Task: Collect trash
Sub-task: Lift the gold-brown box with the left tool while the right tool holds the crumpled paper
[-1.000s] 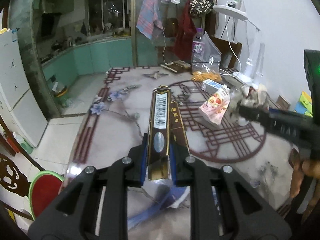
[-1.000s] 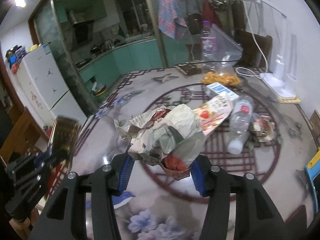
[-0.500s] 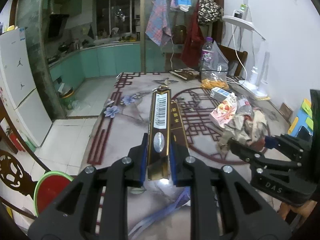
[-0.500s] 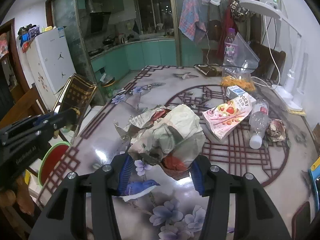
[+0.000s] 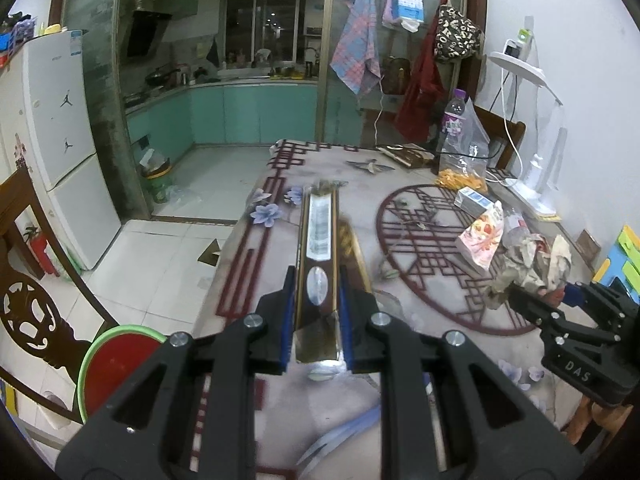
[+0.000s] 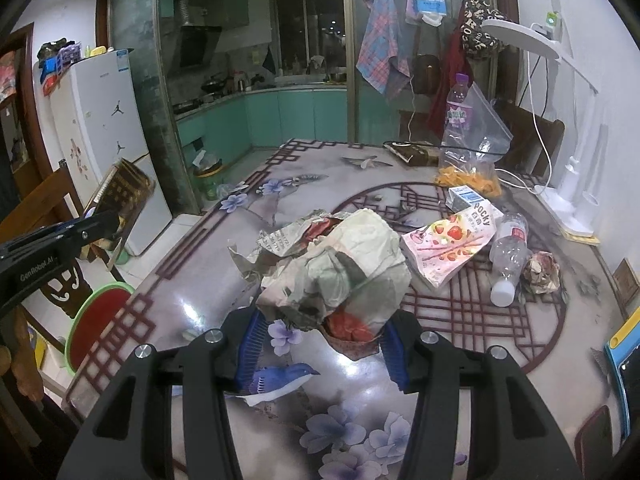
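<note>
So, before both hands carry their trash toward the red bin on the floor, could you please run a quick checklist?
1. Left tool shut on the gold-brown box: ok.
2. Right tool shut on the crumpled paper wad: ok, though loose flaps overhang the pads.
3. Red bin with green rim in sight beside the table: ok.
4. Bin mouth unobstructed: cannot tell; a carved chair partly covers it.
5. Trash left on the table, the pink snack box and plastic bottle: not ok, still to collect.
</note>
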The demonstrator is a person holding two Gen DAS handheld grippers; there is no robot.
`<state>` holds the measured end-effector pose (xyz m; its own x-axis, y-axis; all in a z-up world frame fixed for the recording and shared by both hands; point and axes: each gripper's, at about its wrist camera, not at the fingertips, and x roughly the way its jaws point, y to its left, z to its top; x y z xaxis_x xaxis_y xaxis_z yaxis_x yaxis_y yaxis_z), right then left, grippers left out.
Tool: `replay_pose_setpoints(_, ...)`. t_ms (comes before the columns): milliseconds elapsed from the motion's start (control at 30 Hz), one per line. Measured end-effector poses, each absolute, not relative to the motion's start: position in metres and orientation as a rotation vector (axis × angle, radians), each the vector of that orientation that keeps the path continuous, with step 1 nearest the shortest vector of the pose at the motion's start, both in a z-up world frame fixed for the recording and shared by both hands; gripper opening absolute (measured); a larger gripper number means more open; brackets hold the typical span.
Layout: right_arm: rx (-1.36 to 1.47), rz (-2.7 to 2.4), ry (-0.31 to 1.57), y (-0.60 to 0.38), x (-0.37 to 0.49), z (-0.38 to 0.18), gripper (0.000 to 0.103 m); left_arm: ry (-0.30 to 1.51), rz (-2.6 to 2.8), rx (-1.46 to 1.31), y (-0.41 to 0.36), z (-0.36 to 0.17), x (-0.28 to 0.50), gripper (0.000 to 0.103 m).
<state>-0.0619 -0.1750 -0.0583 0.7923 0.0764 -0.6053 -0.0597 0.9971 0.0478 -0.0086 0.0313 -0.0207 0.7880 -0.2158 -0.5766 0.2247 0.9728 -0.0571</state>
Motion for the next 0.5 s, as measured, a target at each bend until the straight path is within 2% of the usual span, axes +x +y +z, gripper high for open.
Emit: replay_pose_setpoints(500,0.012,0.090,0.665,-0.147,-0.065,-0.055,0.049,0.657,-0.184,-0.040,0.076,-0.028,-0.005,0.018)
